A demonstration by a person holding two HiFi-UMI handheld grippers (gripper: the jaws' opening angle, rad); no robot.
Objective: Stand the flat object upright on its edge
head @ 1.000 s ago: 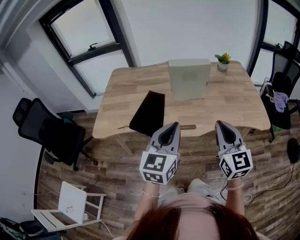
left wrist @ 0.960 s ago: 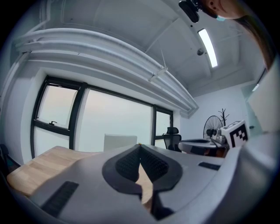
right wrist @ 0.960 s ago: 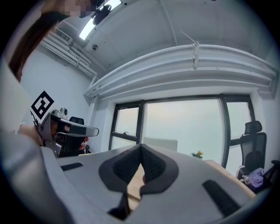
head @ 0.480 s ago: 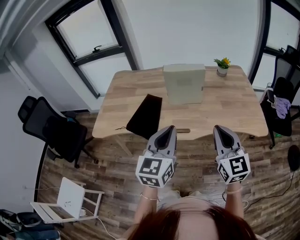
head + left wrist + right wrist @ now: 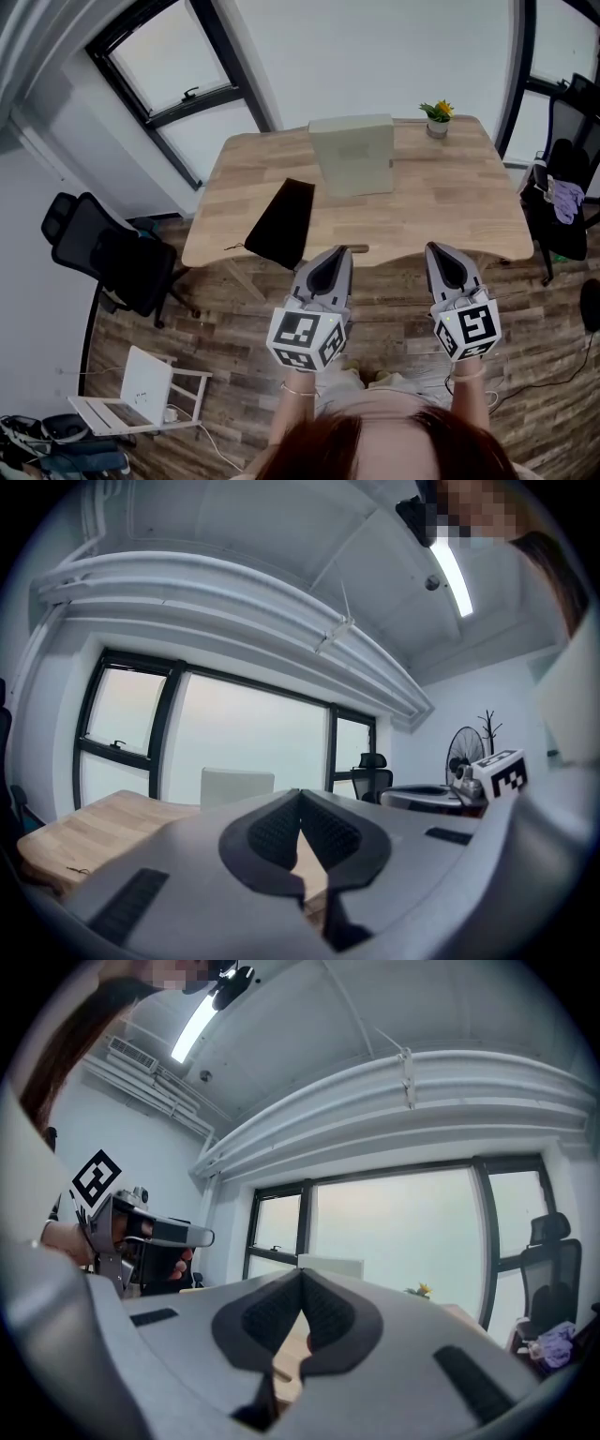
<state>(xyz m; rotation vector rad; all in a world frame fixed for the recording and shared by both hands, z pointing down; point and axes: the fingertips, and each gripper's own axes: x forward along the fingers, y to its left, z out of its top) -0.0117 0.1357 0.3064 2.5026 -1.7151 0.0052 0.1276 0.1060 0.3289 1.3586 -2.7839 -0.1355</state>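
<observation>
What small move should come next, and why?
Probably ease the left gripper forward toward the black pouch, opening its jaws: it and the right gripper are shut and empty at the table's near edge, the pouch lies flat on that side, and the pale board already stands upright.

Small plant [image 5: 437,114] in a pot sits at the desk's [image 5: 450,202] far right corner. Black bag [image 5: 279,223] lies flat by the front left edge. Black chair [image 5: 108,267] on the wood floor [image 5: 234,347], left of desk. 2nd chair [image 5: 567,141] at right w/ clothes on it.
</observation>
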